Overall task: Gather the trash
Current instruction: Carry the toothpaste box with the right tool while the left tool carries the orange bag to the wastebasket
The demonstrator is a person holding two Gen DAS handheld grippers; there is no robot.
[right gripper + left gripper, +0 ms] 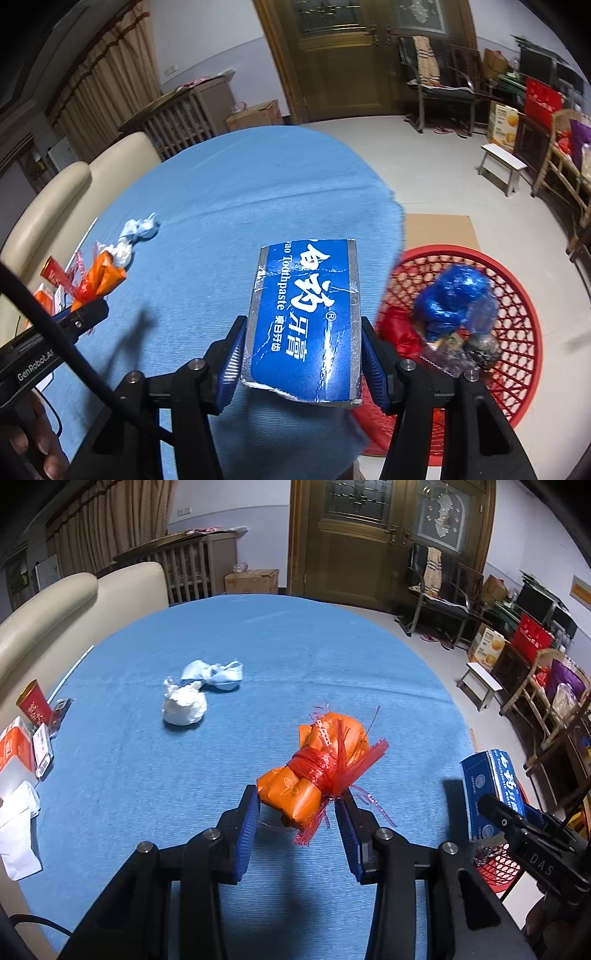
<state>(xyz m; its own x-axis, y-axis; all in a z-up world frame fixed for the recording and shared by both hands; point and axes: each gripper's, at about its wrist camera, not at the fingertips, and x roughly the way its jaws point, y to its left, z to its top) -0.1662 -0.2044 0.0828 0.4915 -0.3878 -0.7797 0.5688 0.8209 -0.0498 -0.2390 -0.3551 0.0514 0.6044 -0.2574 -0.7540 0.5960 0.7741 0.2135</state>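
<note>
Straddling an orange wrapper bundle on the blue table, the left gripper stands open; the right gripper clamps a toothpaste box short of the red basket, risking a floor drop if released early.

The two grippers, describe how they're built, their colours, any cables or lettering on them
Both grippers, left and right, are matte black linkage frames with round silver pivot bolts and two fingers faced with ribbed blue pads. White lettering shows on the bodies: "DAS" on the right one, "GenRobot.AI" on the left. A black cable trails across the left gripper. Bare fingertips show; no sleeve is visible.
</note>
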